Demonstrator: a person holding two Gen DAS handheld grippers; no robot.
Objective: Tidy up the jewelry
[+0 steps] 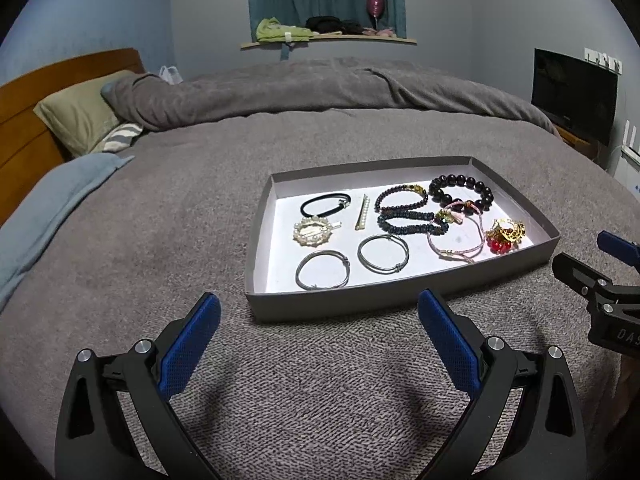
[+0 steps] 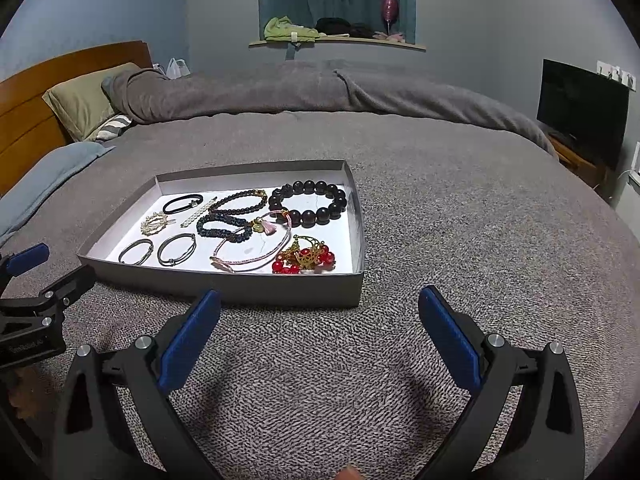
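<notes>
A shallow grey tray (image 1: 320, 304) (image 2: 280, 288) lies on the bed and holds the jewelry. Inside are two silver bangles (image 1: 323, 269) (image 2: 136, 251), a black hair tie (image 1: 325, 203), a pearl brooch (image 1: 314, 231), a pearl clip (image 1: 362, 213), dark bead bracelets (image 1: 460, 192) (image 2: 307, 202), a pink cord bracelet (image 1: 456, 240) (image 2: 252, 248) and a red and gold piece (image 1: 505, 236) (image 2: 306, 258). My left gripper (image 1: 320, 320) is open and empty, just in front of the tray. My right gripper (image 2: 320, 320) is open and empty, near the tray's front right corner.
The grey blanket (image 1: 160, 220) covers the bed. Pillows (image 1: 80, 120) and a wooden headboard (image 1: 24, 120) are at the left. A dark screen (image 1: 574, 96) stands at the right. A window ledge (image 1: 328, 38) with clothes is at the back.
</notes>
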